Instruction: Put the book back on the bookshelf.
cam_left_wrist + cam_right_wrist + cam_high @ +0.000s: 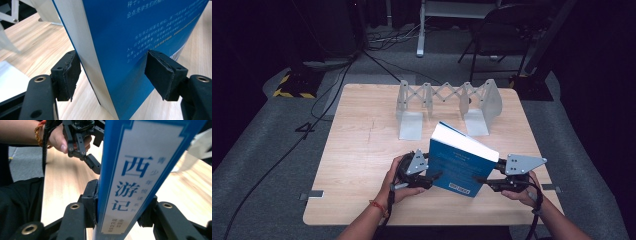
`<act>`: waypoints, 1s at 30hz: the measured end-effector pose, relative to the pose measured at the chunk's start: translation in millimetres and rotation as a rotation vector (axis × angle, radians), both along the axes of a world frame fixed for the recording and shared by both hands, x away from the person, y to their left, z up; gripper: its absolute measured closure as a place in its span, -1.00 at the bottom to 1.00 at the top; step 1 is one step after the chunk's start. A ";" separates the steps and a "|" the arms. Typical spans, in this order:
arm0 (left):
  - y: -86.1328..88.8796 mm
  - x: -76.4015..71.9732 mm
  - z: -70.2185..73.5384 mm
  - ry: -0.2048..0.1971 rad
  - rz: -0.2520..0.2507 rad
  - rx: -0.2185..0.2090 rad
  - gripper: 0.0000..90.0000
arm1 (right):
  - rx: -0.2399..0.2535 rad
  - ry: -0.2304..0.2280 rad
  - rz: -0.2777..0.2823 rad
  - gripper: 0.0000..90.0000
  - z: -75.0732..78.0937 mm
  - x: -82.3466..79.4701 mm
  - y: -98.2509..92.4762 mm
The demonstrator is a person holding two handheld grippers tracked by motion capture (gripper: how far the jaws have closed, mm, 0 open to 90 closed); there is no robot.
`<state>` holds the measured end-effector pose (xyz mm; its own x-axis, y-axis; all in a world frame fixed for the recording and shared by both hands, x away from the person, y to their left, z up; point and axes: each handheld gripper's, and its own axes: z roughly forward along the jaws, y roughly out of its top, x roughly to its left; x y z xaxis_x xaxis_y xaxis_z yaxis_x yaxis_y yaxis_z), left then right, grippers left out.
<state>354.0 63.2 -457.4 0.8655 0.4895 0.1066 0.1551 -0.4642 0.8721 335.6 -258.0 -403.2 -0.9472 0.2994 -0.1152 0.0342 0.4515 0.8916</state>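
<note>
Plainly, right claw [117,216] clamping blue book [140,170], spine lettered 西游记; left claw [113,75] loosely astride.

Your wooden table [357,165]: pale grain, square top. White expanding bookend rack [447,107] stands on far half. Blue book [459,160] tilted near your edge, one bottom corner down.

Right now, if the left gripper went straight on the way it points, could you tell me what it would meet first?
Most likely the blue book: it stands tilted between the left gripper pads, its white page edge nearest. Depth is unclear, but nothing lies in front of it.
</note>
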 end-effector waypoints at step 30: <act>-18.4 14.4 -7.3 -0.009 0.030 -0.031 -0.19 | -0.033 0.084 -0.131 0.30 48.8 17.0 -1.2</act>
